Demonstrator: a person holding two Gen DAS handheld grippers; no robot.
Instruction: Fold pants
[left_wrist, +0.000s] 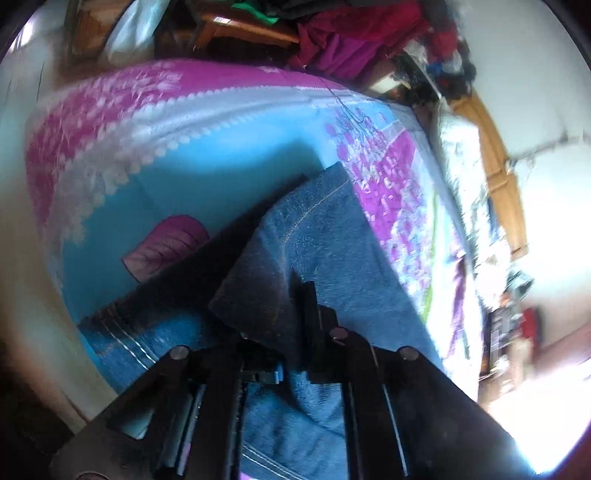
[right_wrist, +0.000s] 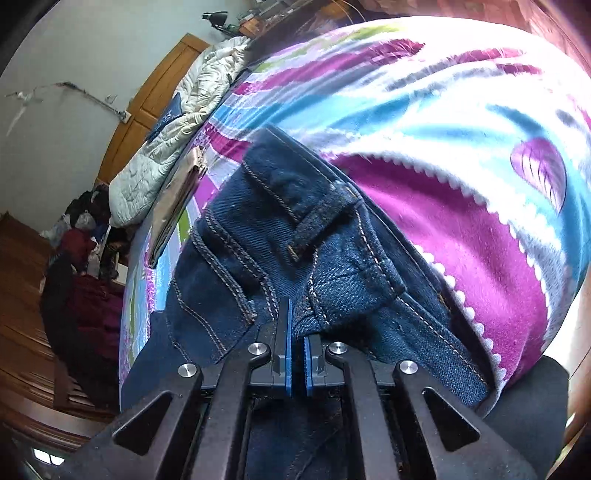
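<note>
Both grippers grip the pants (right_wrist: 295, 229) on the bed (right_wrist: 480, 236): the right gripper (right_wrist: 297, 332) has its fingers clamped on denim at the waistband, and the left gripper (left_wrist: 280, 310) has its fingers pinched on a lifted leg panel. Judged from this, 1 fold is in progress and not yet laid flat. A crumpled quilt (right_wrist: 173, 140) and a flat folded item (right_wrist: 177, 195) lie beside the pants, limiting space on that side.

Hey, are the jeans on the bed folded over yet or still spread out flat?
Partly folded: in the left wrist view a flap of the jeans is lifted over the lower denim layer, clamped in the left gripper.
</note>
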